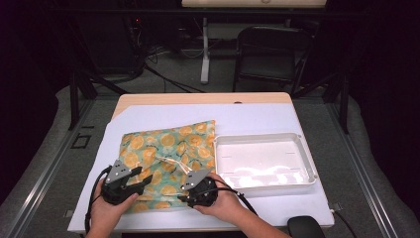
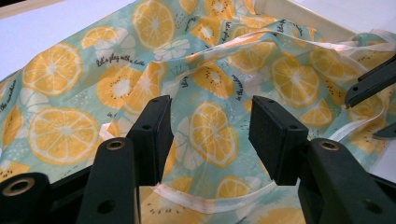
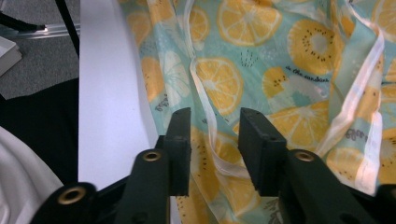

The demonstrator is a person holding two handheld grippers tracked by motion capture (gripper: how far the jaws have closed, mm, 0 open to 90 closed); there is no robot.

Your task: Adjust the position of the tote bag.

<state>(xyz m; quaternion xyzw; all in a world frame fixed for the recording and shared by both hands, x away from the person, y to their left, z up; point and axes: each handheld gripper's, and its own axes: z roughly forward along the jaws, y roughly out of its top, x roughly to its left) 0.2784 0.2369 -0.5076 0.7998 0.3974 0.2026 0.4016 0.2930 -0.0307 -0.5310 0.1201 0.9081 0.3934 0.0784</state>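
Jaws of the left hand-held gripper (image 2: 212,140) stand spread over the fruit-print cloth (image 1: 166,158), pads clear of it; a white hem strip (image 2: 205,201) loops below and between them but is not pinched. Right hand-held gripper (image 3: 215,149) likewise spread, with a thin white tie (image 3: 210,126) running up between its jaws, untouched as far as the right gripper view shows.

Cloth lies rumpled on the white sheet (image 1: 148,119) covering the desk, its near hem close to the desk's near edge, its right side touching the white tray (image 1: 308,161). Tray sits toward the desk's right edge, nothing in it.

Risks, as judged:
- Right jaws closing now may catch the tie alone. Pulling on that would drag the cloth by a string and bunch it rather than lift it.
- Left jaws may close on a single top layer or on the hem strip only; thin, slippery-looking fabric could slide out under tension.
- Uneven pull between the two hands would skew the cloth toward the tray and could nudge the tray along the desk.
- Loose ties could snag on a jaw while it opens.

Hard to make out:
- How many layers lie under each gripper; folds hide this.
- Where the ties attach; their ends run out of both gripper views.
- Near hem of the cloth in the high view, covered by hands and gripper bodies.
- Dark object (image 1: 303,227) at the desk's near right corner, cut off by the frame.
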